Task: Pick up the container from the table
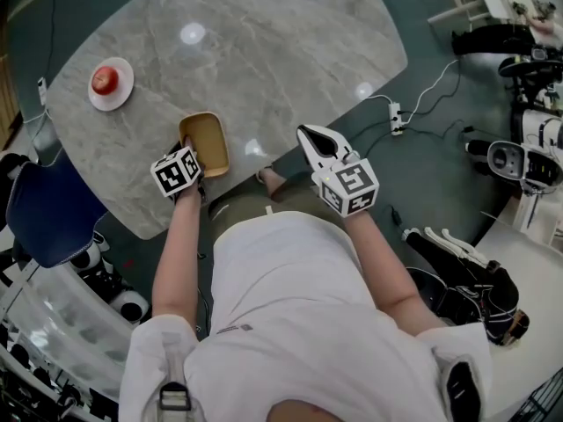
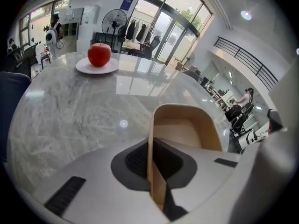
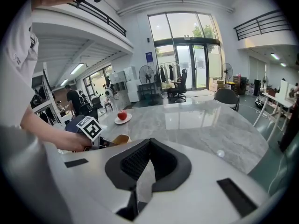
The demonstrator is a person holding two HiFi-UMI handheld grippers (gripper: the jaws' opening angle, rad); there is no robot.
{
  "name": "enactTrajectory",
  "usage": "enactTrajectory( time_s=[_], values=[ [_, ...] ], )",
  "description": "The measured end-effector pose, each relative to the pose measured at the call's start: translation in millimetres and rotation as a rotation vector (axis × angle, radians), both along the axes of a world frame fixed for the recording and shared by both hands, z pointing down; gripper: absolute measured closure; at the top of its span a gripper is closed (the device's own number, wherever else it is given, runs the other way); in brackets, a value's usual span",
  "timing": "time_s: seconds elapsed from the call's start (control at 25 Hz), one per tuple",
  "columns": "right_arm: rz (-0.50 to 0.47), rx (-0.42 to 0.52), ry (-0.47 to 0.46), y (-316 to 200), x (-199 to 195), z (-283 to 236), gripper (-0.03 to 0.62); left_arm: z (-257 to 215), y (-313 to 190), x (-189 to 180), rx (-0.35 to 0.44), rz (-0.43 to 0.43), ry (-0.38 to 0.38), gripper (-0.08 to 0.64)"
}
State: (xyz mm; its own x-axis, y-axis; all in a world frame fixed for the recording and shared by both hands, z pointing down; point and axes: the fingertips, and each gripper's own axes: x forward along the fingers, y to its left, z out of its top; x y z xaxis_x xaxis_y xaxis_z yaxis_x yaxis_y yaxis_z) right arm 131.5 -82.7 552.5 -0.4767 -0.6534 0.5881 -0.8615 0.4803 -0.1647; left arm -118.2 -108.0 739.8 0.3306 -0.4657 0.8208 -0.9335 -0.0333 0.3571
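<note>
My left gripper (image 2: 152,143) is clamped on the near wall of the tan container (image 2: 187,125), which sits near the table (image 1: 264,51) edge in front of me. My right gripper (image 3: 150,141) is closed on nothing, apart from the container. 1 apple (image 1: 105,79) on a plate (image 1: 121,97) lies well away, and 1 blue chair (image 1: 44,209) stands at the table's left.

A: Classify the site.

B: Open-plan lab-office hall. Behind the marble table (image 3: 210,125): glazed entrance doors (image 3: 187,64), pedestal fan (image 3: 147,74), office chair (image 3: 227,98). Above it: mezzanine railing (image 3: 261,24). On the floor beside it: power strip (image 1: 396,115), white equipment (image 1: 532,148).
</note>
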Motion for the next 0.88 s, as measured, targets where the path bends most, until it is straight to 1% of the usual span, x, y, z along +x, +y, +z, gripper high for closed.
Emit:
enactTrajectory(
  time_s=[0.2,0.44,0.68,0.88],
  values=[
    [-0.026,0.015,-0.010,-3,-4,-7,0.583,-14,3,-5,0.017,-0.009,-0.007,0.552],
    [-0.078,0.037,-0.033,-14,-17,-15,0.583,-36,1,-13,0.052,-0.025,-0.019,0.552],
    [-0.145,0.058,-0.060,-25,-37,-21,0.583,-64,-1,-26,0.115,-0.037,-0.044,0.552],
    [-0.208,0.076,-0.089,-34,-58,-29,0.583,-98,-3,-38,0.185,-0.059,-0.062,0.552]
  ],
)
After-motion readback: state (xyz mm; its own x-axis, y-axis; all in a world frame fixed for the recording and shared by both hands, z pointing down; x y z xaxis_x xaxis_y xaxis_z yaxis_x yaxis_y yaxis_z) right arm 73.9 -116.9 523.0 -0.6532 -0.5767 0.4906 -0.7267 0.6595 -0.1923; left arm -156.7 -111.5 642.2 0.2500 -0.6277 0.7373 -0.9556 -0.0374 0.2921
